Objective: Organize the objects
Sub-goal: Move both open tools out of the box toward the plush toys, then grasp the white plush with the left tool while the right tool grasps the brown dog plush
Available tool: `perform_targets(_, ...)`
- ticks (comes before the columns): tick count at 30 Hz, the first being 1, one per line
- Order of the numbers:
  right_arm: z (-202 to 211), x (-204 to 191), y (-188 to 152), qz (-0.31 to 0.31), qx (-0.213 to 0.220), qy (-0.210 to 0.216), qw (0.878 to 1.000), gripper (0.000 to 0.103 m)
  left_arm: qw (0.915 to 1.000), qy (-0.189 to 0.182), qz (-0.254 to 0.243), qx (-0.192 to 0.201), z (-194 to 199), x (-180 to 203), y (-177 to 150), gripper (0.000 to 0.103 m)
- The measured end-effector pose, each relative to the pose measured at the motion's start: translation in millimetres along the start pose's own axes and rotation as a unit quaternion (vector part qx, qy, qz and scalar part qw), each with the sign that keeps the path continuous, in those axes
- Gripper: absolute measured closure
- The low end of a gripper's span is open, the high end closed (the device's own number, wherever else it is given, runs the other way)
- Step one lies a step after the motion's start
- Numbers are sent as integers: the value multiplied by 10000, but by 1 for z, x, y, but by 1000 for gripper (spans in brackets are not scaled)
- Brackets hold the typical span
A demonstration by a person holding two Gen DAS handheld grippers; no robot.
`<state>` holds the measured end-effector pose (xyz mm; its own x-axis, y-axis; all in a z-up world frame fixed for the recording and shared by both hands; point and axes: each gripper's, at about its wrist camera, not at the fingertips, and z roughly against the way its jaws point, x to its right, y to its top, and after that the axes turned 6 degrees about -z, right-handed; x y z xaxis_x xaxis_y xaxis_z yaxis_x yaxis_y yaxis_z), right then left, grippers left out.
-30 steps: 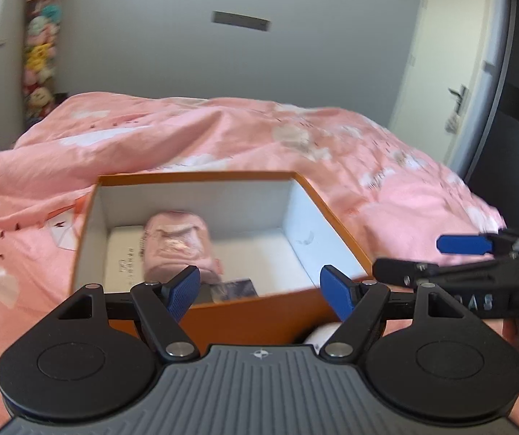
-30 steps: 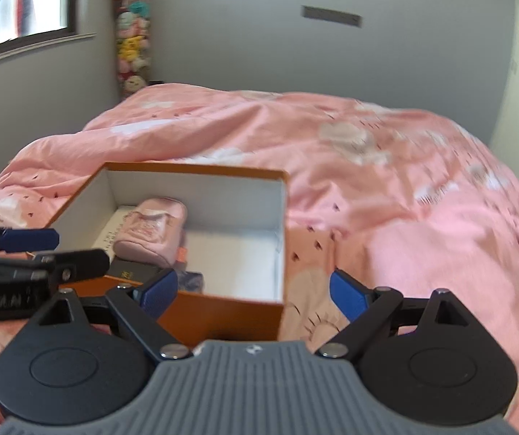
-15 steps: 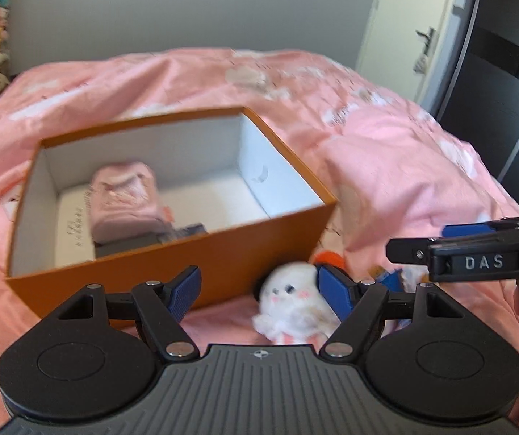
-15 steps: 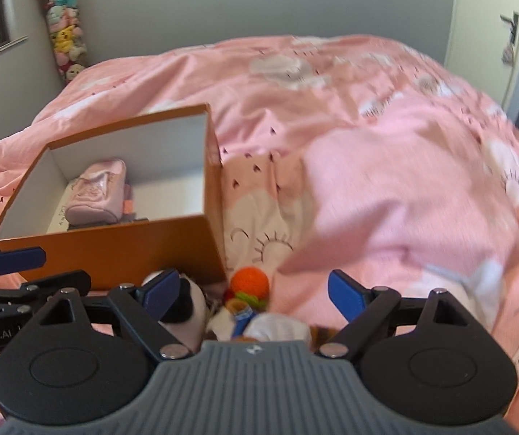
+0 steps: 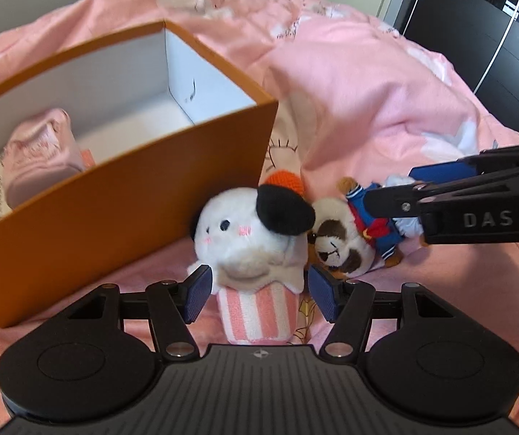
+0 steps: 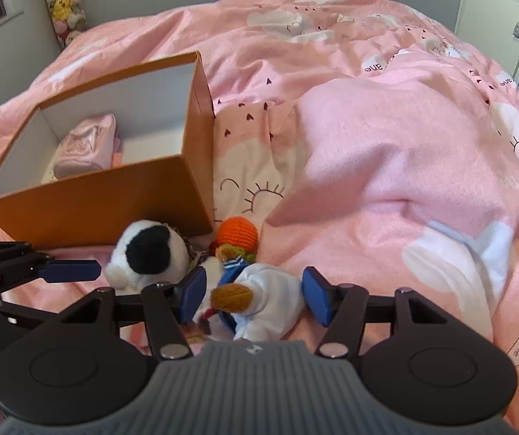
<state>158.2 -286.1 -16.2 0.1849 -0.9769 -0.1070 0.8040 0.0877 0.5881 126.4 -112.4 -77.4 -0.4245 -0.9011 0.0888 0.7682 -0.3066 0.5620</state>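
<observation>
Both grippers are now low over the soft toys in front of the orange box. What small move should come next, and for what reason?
Probably close the left gripper on the white cupcake plush. Its jaws are open and its blue pads already flank the striped base. The right gripper also brackets the sailor bear plush. The orange box stands open beside them.

Orange box (image 5: pixel 121 195), white-black plush (image 5: pixel 248 232) with pink-striped base, pink duvet (image 6: pixel 386 145)

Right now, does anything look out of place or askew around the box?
Yes: three plush toys lie heaped outside the orange box: a white dog, a sailor-suited toy on its side, and an orange knitted one. Nothing looks damaged.
</observation>
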Motion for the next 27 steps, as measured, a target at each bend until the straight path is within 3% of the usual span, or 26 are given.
perform_targets(6,-1,1,16,512,-370,204,9978,45,9997,155,75,-166,-13,0,4,31)
perform_targets(12,-10,-14,49,1306,-1134,629,9829,45,9990,102,338,-267,-18,-8,3,36)
perform_targets(16,-30,-36,64,2051,-1847,740,9583,45,9985,-1,483,-262,-13,-14,1,40)
perform_targets(21,-63,-65,59,3234,-2665,486,9066,45,9978,-107,597,-268,3,-21,-5,41)
perform_targets(23,-75,-71,57,3497,-2931,431,8888,45,9975,-101,653,-270,9,-24,-7,41)
perform_targets(27,-88,-81,51,3757,-3307,430,8647,45,9975,67,676,-185,20,-26,-9,43)
